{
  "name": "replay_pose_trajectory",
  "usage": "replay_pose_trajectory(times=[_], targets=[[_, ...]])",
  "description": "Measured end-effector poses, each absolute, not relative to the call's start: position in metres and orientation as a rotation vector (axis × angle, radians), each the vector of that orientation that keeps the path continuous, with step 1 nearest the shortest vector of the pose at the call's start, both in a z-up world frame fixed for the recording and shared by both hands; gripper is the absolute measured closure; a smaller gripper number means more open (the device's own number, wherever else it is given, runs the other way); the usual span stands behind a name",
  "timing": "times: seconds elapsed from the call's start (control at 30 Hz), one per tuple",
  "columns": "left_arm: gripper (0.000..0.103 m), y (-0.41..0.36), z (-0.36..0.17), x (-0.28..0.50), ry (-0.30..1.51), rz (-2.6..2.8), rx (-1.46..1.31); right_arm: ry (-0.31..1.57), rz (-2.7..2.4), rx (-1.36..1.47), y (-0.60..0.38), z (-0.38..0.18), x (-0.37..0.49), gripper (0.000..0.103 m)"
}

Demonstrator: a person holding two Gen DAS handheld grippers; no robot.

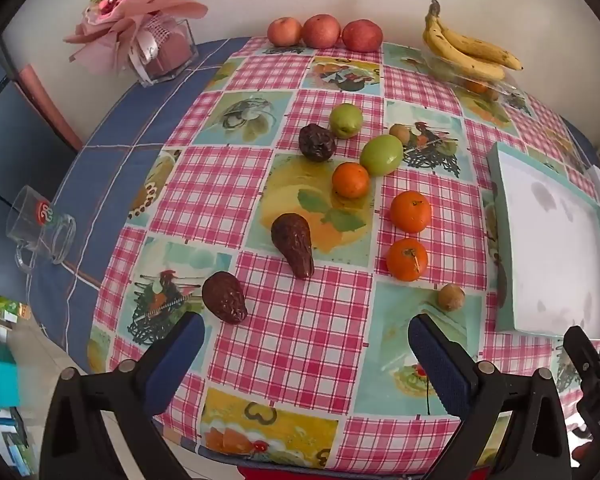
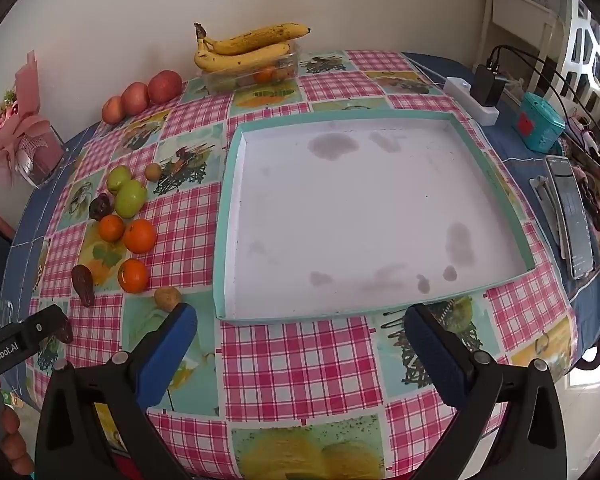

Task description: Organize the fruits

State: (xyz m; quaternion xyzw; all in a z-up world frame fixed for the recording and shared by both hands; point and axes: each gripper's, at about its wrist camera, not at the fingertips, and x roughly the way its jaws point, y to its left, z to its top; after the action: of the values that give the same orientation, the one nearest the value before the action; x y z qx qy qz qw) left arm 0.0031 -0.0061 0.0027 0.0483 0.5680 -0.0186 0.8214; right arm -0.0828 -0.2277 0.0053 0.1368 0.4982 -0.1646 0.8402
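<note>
Loose fruit lies on the checked tablecloth: three oranges (image 1: pixel 410 212), two green fruits (image 1: pixel 381 155), dark wrinkled fruits (image 1: pixel 293 245), and a small brown fruit (image 1: pixel 451 297). My left gripper (image 1: pixel 306 354) hangs open above the cloth, a dark fruit (image 1: pixel 224 298) just beyond its left finger. A shallow teal-rimmed white tray (image 2: pixel 228 216) lies bare in the right wrist view. My right gripper (image 2: pixel 300 344) stands open before the tray's near rim, nothing between its fingers. The oranges (image 2: pixel 139 236) and green fruits (image 2: pixel 130 198) sit left of the tray.
Three red apples (image 1: pixel 321 31) line the far wall. Bananas (image 2: pixel 244 49) rest on a clear plastic box. A pink bouquet (image 1: pixel 140 20) in a clear vase and a glass mug (image 1: pixel 40 226) stand left. A phone (image 2: pixel 571 216), power strip (image 2: pixel 474 102) and teal box (image 2: pixel 538 121) lie right.
</note>
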Motion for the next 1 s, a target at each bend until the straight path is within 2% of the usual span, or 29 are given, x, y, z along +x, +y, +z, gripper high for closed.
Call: replay_pose_trajectory(times=[1.0], targets=[[0.0,-0.008,0.0021,-0.0017,1.189,-0.048,0.119,1.049,-0.352,0.303,-0.2306,0.0099,-0.0843,0.0]])
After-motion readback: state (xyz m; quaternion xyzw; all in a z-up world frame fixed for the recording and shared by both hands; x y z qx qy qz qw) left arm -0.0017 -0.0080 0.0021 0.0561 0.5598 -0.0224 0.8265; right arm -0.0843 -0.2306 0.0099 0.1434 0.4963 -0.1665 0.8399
